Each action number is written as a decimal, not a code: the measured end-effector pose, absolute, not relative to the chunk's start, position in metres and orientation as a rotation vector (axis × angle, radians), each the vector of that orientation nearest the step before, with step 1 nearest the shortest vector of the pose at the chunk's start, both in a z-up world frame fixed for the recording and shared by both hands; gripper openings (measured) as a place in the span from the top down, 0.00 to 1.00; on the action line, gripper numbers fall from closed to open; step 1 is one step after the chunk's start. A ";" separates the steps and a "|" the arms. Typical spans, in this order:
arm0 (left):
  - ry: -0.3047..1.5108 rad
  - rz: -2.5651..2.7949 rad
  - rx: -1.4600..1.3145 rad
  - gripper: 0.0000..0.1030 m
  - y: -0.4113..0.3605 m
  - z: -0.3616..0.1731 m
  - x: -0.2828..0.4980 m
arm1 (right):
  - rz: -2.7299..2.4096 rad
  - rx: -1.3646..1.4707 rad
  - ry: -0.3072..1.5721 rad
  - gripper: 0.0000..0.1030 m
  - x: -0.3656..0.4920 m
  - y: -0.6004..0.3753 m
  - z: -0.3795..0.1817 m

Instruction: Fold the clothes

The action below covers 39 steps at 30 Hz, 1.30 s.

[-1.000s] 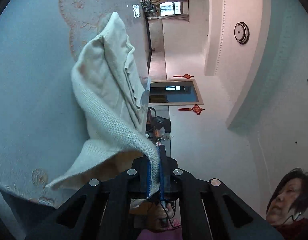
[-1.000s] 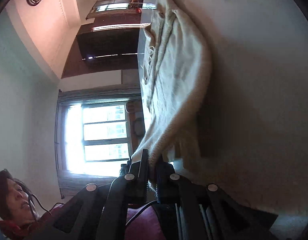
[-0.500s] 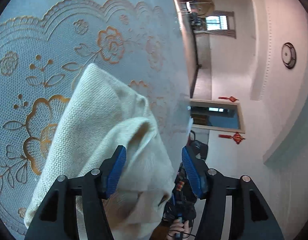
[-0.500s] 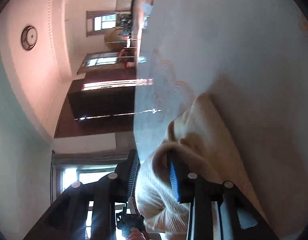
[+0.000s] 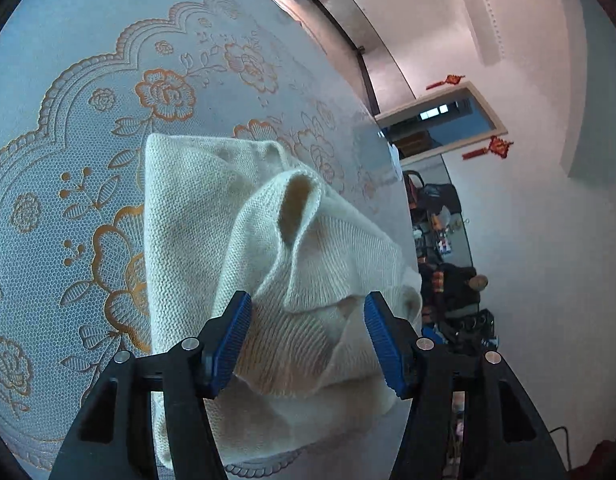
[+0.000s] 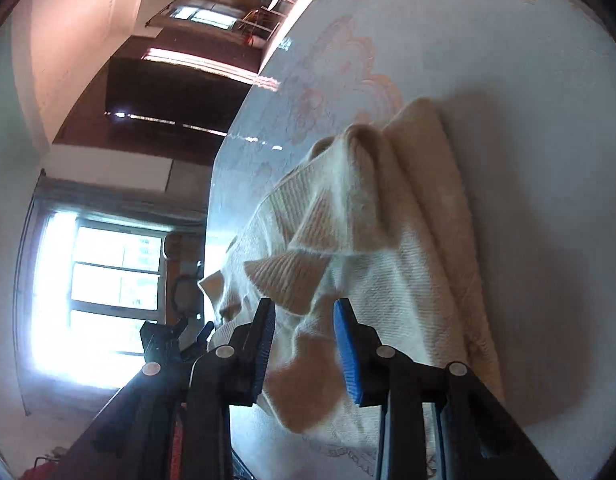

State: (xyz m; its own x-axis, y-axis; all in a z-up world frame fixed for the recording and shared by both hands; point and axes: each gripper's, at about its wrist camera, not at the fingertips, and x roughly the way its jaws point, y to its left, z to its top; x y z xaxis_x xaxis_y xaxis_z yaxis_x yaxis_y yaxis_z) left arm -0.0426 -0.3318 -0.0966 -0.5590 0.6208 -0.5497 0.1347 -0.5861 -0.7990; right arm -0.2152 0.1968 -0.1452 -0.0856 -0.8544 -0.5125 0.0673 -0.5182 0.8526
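Note:
A cream knitted garment [image 5: 211, 216] lies bunched and partly folded on a table with a lace floral cloth [image 5: 107, 120]. My left gripper [image 5: 308, 340] is open just above the garment's near edge, blue pads apart, holding nothing. In the right wrist view the same garment [image 6: 412, 208] lies in loose folds, a ribbed hem corner [image 6: 287, 280] turned up. My right gripper [image 6: 305, 344] is open over that near edge, jaws apart with cloth showing between them but not pinched.
The table's edge [image 5: 388, 144] runs close to the garment on the right in the left wrist view, with room clutter [image 5: 440, 240] beyond. In the right wrist view a bright window [image 6: 107, 280] and dark cabinet [image 6: 167, 100] lie past the table's edge.
Both grippers were shut on the lifted garment a second ago. They lowered it onto the table and opened; now they have drawn back a little, and the garment lies released.

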 end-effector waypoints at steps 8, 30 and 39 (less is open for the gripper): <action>-1.209 2.270 -1.241 0.41 -0.336 -0.105 -0.014 | -1.591 1.660 -0.657 0.69 -0.253 0.104 -0.154; -0.521 2.557 -1.406 0.40 -0.271 -0.096 0.046 | -2.095 1.371 0.429 0.70 -0.177 0.113 -0.113; -0.339 2.512 -1.496 0.38 -0.253 -0.099 0.015 | -2.197 1.437 0.262 0.70 -0.207 0.135 -0.112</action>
